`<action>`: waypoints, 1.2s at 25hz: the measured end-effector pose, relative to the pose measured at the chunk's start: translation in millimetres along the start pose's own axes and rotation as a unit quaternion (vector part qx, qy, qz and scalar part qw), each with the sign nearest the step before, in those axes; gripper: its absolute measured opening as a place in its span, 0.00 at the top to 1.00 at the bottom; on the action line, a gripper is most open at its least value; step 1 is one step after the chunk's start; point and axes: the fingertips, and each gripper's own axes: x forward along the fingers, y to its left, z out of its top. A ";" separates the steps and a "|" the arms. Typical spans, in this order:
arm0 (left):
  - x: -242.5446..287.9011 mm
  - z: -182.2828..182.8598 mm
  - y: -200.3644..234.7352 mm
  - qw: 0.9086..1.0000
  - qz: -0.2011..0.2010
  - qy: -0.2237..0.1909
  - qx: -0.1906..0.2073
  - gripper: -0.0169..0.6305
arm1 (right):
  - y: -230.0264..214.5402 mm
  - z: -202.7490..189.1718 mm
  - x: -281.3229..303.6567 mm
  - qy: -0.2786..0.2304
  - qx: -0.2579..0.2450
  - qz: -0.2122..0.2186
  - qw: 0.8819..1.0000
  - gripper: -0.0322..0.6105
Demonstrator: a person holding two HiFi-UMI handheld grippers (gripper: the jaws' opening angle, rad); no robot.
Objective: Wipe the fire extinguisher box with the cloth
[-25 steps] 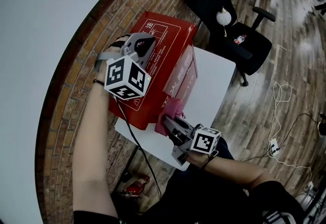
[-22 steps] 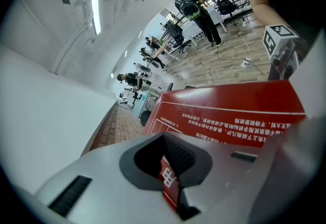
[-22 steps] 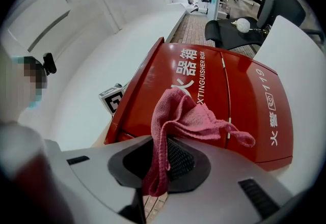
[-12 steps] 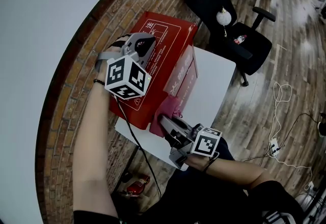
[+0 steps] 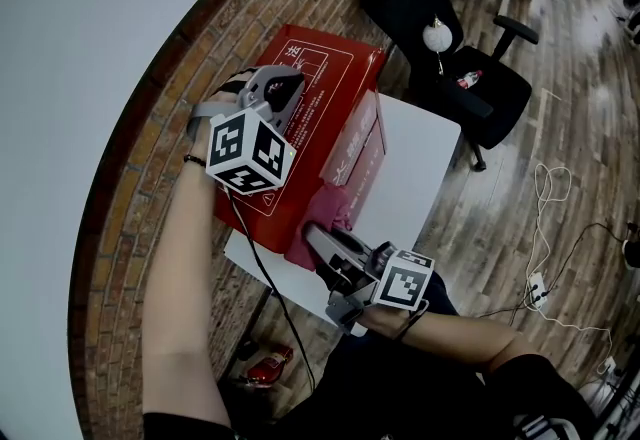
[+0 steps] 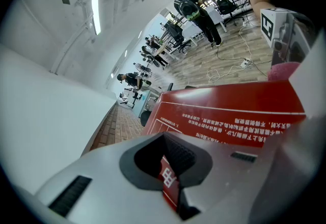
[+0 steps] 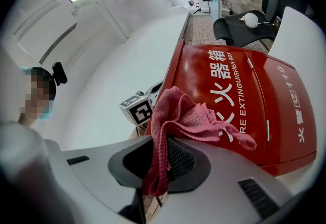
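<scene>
Right gripper (image 5: 315, 236): fingers clamped on pink cloth (image 7: 189, 116), which spills past fingertips onto fire extinguisher box (image 7: 254, 90). Left gripper (image 6: 167, 169): fingers pinching box's panel edge.

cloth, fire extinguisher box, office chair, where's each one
cloth (image 7: 183, 111), right gripper view, on the bunched folds above the jaws
fire extinguisher box (image 7: 260, 90), right gripper view, on its red lettered face
office chair (image 5: 500, 93), head view, on its black seat

The red rectangular metal fire extinguisher box (image 5: 320, 108) sits on a white table (image 5: 420, 168) — white lettering runs across its front and top. The crumpled pink terry cloth (image 7: 178, 111) bunches at the box's near front corner — one end pinched in the right gripper (image 7: 157, 164).
</scene>
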 end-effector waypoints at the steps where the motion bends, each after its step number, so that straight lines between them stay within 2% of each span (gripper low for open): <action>1: -0.1 0.1 0.0 1.000 0.000 0.000 0.000 0.93 | 2.5 0.5 0.8 -0.001 -0.001 0.003 1.000 0.84; 13: 0.4 0.3 0.4 1.000 0.001 -0.001 0.000 0.93 | 9.4 3.2 1.9 0.001 -0.004 0.010 1.000 0.84; 22: 0.9 -0.3 -0.1 1.000 0.000 0.000 -0.001 0.93 | 13.7 31.6 -15.6 0.004 -0.052 0.005 0.999 0.84; 30: 0.1 1.0 -0.4 1.000 0.006 -0.002 0.002 0.93 | 26.3 64.8 -36.3 0.030 -0.096 0.012 0.995 0.84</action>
